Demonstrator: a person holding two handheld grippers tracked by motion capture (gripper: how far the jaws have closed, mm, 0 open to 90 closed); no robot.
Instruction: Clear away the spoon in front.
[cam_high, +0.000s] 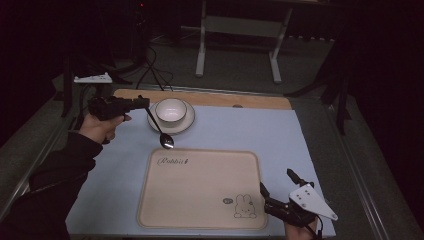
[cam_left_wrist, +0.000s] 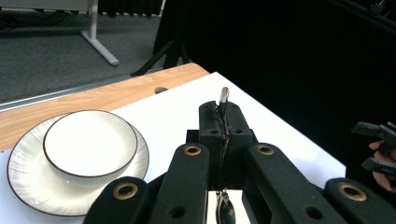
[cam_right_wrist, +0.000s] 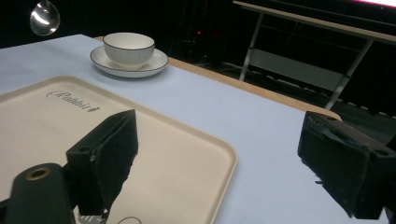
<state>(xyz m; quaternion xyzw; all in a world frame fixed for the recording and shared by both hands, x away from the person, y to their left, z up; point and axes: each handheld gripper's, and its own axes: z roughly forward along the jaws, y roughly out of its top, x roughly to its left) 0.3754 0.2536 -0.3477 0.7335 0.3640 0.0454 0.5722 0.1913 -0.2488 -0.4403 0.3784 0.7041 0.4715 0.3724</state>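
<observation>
Two grippers work over our surface (cam_high: 300, 145), which is covered with a pale blue sheet. Our left gripper (cam_high: 142, 102) is clenched on the handle of a metal spoon (cam_high: 159, 127); in the left gripper view the pads press together with the thin handle pinched between them and its tip poking out beyond them. From the high view the spoon slopes down and away from the gripper, its bowl hanging over the blue sheet between the saucer and the far edge of the tray, and whether it touches the sheet we cannot tell. Our right gripper (cam_high: 277, 187) is released, its jaws spread wide with nothing between them, near the right front corner of the tray (cam_high: 200, 200). That tray is cream-coloured and bears the script word "Rabbit" near its far left corner and a small rabbit drawing near its right front corner, with a tiny round label beside it that we cannot read. Just beside the spoon stands a white bowl (cam_high: 171, 110) with a dark rim, on a matching saucer (cam_high: 189, 120).
</observation>
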